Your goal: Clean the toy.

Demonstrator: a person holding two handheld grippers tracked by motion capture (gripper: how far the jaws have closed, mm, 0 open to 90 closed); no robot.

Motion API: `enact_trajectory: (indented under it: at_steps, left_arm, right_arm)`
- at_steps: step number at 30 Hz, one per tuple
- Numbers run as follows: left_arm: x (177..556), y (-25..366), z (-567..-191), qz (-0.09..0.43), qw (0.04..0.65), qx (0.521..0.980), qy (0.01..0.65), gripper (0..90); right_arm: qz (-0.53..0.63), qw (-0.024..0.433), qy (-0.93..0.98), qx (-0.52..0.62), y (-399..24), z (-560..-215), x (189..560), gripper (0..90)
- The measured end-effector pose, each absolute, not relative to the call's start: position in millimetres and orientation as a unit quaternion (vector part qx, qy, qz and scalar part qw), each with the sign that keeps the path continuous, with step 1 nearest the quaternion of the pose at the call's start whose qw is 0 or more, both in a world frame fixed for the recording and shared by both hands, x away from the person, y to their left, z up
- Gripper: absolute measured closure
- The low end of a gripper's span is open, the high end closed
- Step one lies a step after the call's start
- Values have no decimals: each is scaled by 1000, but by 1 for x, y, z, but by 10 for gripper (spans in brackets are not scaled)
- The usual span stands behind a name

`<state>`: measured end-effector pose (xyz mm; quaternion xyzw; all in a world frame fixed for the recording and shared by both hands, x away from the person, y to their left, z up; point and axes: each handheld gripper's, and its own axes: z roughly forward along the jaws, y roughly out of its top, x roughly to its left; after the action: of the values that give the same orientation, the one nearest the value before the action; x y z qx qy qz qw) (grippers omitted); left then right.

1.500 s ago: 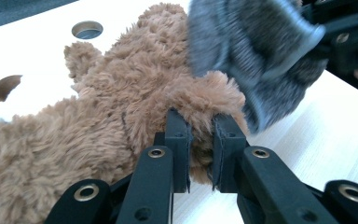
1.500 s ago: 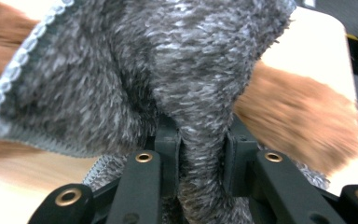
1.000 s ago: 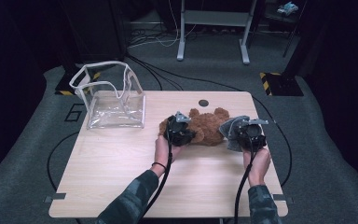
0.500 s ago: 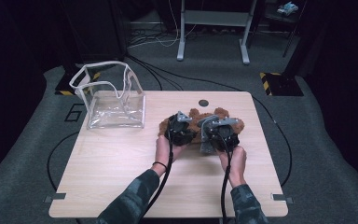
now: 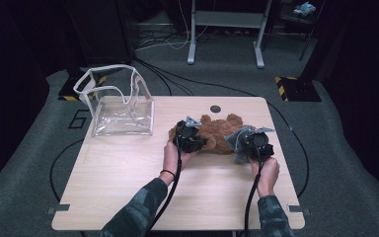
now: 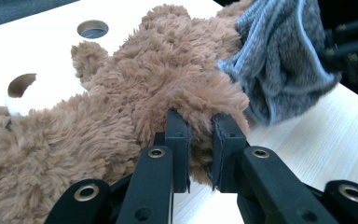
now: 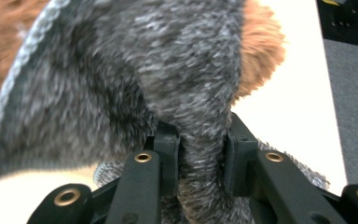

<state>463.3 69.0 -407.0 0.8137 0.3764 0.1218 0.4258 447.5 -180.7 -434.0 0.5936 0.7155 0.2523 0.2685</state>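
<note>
A brown teddy bear (image 5: 220, 132) lies on the wooden table (image 5: 128, 187), right of centre. My left gripper (image 5: 202, 142) is at its left side, shut on a tuft of brown plush; in the left gripper view the teddy bear (image 6: 144, 70) fur is pinched between the jaws of the left gripper (image 6: 200, 123). A grey fleecy cloth (image 5: 237, 147) hangs at the bear's right side. My right gripper (image 5: 241, 146) is shut on it; in the right gripper view the grey cloth (image 7: 144, 70) bunches between the jaws of the right gripper (image 7: 200, 135), with brown fur (image 7: 258, 51) behind.
A clear plastic bag (image 5: 118, 106) with a white rim stands open at the table's back left corner. A round hole (image 5: 215, 108) sits near the back edge. Black cables trail from both grippers off the front edge. Metal stand legs (image 5: 227, 44) lie on the floor beyond.
The right gripper swung left over the bear half a second ago and has come back right, the grey cloth still in its jaws. The left gripper and the bear stayed put.
</note>
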Motion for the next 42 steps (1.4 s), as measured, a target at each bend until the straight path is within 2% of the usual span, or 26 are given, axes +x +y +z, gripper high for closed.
enact_trajectory:
  at_steps: [5,10,17,26,32,35,38,42]
  left_arm:
    - [464,69,-406,119,425,813,379,797]
    - [465,68,-406,123,426,812,379,797]
    - [465,69,-398,121,427,815,373,801]
    - [458,69,-380,123,447,810,359,808]
    - [468,73,-392,109,439,806,382,786]
    - [470,78,-395,114,440,799,393,715]
    - [470,80,-395,125,438,795,401,509]
    - [468,87,-396,132,436,795,401,376]
  right_arm:
    - [276,240,746,556,-154,-438,426,713]
    - [294,190,781,517,-118,-452,420,713]
    - [291,192,770,534,-110,-464,439,712]
    - [315,204,763,527,-113,-447,422,713]
    - [303,205,755,544,-118,-454,435,713]
    - [298,212,746,557,-127,-457,441,713]
    - [295,216,731,575,-143,-459,441,713]
    - [291,222,720,590,-157,-462,436,712]
